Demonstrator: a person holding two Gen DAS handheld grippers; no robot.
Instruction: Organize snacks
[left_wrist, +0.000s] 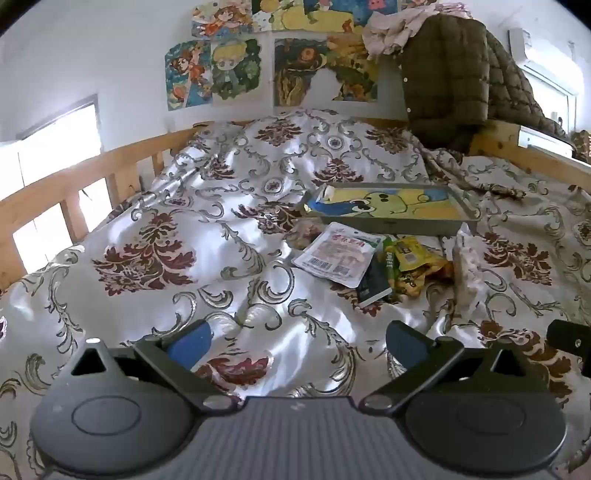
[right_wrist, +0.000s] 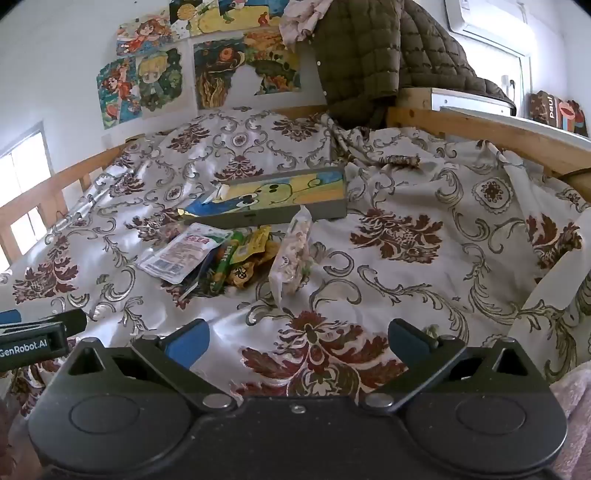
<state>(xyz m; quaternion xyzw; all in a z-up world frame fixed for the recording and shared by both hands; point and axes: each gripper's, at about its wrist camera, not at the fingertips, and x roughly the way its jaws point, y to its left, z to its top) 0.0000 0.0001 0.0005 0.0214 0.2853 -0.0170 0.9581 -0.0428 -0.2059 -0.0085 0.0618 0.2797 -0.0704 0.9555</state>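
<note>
Snacks (left_wrist: 373, 258) heaped ahead of both jaw sets, just before the tray (left_wrist: 391, 221), likely meant for sorting into it | left gripper (left_wrist: 299, 343) spread wide, nothing held | right gripper (right_wrist: 299, 341) likewise wide and unloaded, none yet reached

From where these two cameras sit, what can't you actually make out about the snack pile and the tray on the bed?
- Dark flat packet: mostly hidden under the white barcode pouch in the left wrist view; what it is stays unclear.
- Print on the yellow wrappers: too small in both views.
- Shallow grey cartoon-lined tray: in the right wrist view the clear bag of pale pieces covers part of its front wall.
</note>
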